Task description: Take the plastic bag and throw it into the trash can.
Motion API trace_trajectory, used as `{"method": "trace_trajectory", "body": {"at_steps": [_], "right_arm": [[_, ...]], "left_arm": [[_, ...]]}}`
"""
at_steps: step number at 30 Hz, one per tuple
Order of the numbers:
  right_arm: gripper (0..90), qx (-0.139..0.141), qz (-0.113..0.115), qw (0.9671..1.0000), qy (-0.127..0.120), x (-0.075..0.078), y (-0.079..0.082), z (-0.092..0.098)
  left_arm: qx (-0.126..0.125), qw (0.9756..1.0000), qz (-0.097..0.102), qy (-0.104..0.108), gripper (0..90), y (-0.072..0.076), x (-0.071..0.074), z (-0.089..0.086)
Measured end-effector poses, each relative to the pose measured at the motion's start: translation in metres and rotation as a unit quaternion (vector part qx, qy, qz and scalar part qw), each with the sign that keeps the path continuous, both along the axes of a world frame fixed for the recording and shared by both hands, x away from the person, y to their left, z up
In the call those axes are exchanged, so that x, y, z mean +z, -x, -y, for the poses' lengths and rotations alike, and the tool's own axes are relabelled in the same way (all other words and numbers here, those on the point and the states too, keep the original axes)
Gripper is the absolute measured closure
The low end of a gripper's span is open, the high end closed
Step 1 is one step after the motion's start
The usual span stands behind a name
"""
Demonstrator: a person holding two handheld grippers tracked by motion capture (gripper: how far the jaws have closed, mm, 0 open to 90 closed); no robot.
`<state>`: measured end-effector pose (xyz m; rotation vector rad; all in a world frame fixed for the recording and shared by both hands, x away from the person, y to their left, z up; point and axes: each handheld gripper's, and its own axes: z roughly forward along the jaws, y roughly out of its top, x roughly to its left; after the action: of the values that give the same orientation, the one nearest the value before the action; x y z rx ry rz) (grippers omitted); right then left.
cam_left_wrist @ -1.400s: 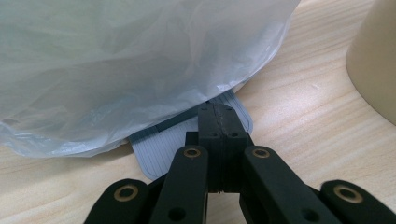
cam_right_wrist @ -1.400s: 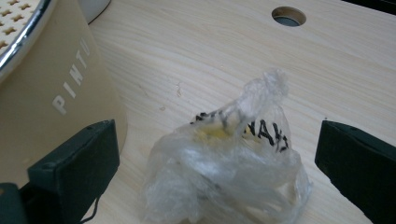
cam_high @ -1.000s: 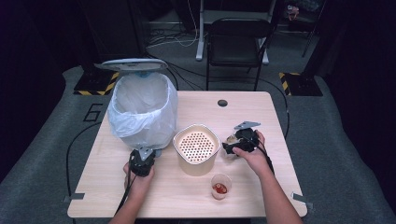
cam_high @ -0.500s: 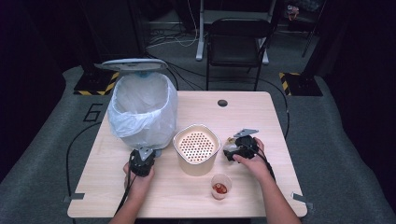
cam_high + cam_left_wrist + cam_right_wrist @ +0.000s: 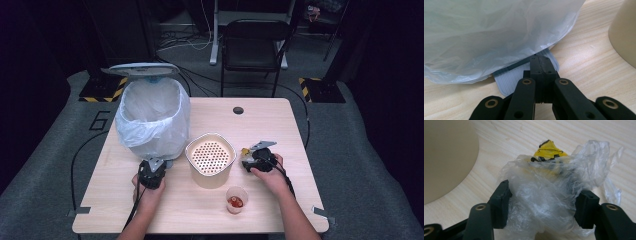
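A crumpled clear plastic wrapper [image 5: 554,175] with a yellow scrap [image 5: 549,151] in it lies on the table right of the beige container [image 5: 210,155]. My right gripper [image 5: 545,197] straddles it; its jaws have just been closing, and both pads now press into the wrapper. In the high view the right gripper [image 5: 247,160] lies low on the table, pointing left. My left gripper [image 5: 541,60] is shut with nothing between its jaws. Its tips rest on the grey ribbed pedal [image 5: 509,77] at the foot of the bin [image 5: 150,115], under the bin's plastic bag [image 5: 486,32].
The beige container has a perforated lid and stands mid-table between my hands. A small clear cup [image 5: 236,200] with something red inside sits near the front edge. The bin's lid [image 5: 142,69] stands raised. A black chair [image 5: 255,45] stands beyond the table [image 5: 280,125].
The right gripper has come down onto the table beside the container and its jaws have closed around the wrapper. The left gripper has stayed at the bin's pedal.
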<state>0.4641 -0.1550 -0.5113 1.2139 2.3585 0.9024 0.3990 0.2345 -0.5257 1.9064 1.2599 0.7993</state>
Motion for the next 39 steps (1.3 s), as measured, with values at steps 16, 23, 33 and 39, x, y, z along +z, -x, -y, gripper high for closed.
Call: {"method": "trace_trajectory", "body": {"at_steps": [16, 23, 33, 39], "right_arm": [[66.4, -0.009, -0.01, 0.9996, -0.024, -0.001, 0.0, 0.007], [70.6, -0.005, -0.016, 0.9996, -0.025, 0.008, 0.001, 0.008], [70.6, -0.004, -0.004, 0.9989, -0.047, 0.047, 0.004, 0.016], [70.5, -0.008, -0.006, 0.9976, -0.068, 0.069, 0.006, 0.018]], "left_arm": [[0.002, 1.0, 0.003, 0.002, 90.0, 0.0, -0.001, 0.001], [0.001, 1.0, 0.004, -0.002, 89.9, 0.0, 0.0, 0.0], [0.002, 1.0, 0.006, -0.003, 89.9, 0.0, -0.001, 0.0], [0.001, 1.0, 0.005, -0.003, 90.0, 0.0, 0.0, 0.0]]}}
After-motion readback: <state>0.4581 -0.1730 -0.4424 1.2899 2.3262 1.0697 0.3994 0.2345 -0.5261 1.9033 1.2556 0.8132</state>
